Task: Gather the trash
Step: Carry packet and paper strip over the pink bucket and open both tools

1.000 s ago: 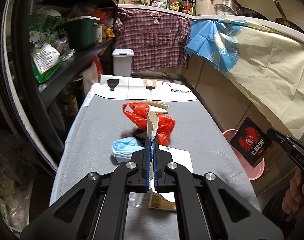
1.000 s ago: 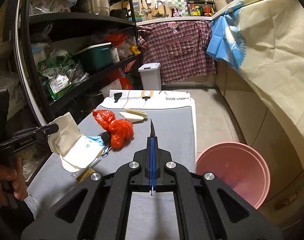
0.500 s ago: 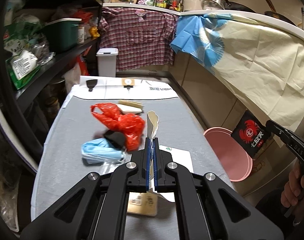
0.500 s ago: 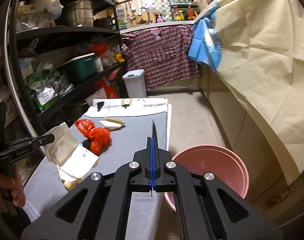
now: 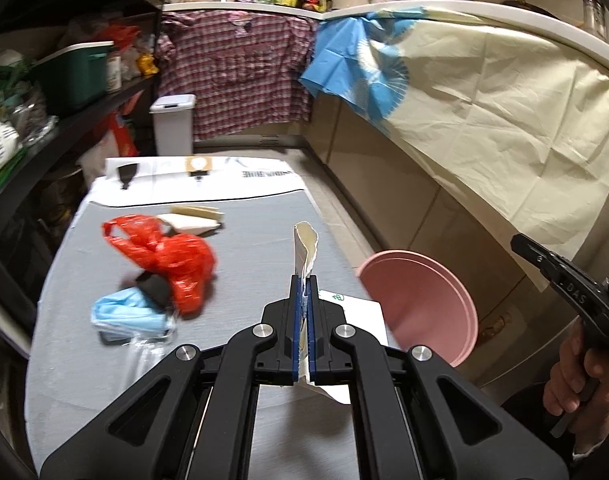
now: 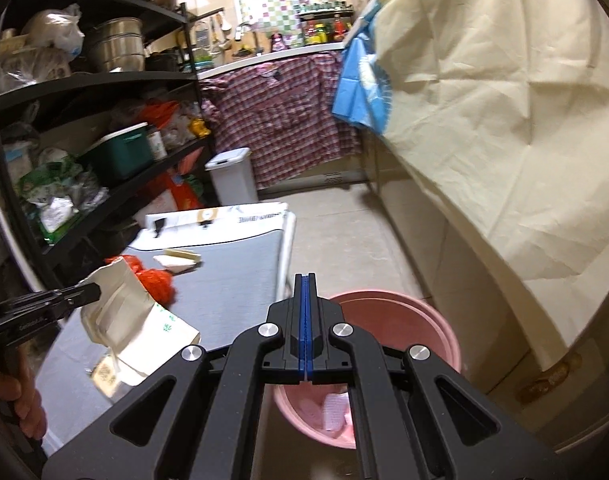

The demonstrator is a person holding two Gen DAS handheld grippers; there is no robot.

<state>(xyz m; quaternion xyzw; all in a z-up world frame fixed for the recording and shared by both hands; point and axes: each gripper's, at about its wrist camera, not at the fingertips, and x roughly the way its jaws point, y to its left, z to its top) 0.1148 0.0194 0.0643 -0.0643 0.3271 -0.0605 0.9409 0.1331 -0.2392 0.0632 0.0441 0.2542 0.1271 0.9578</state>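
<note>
We've got the left gripper (image 5: 303,280) clamped on the paper bag (image 6: 124,312) w/ the right gripper (image 6: 305,280) pinched shut, prob. empty, over the pink bin (image 6: 432,320), so letting go early drops the bag on the table (image 5: 244,240) edge.

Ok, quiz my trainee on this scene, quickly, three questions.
1. True or false: the left gripper is shut on the paper bag.
2. Where does the bucket stand? A on the shelf; B on the floor; C on the table.
3. Fill in: the mask lies beside the ___ plastic bag.

Key: 1 true; 2 B; 3 red.
</note>
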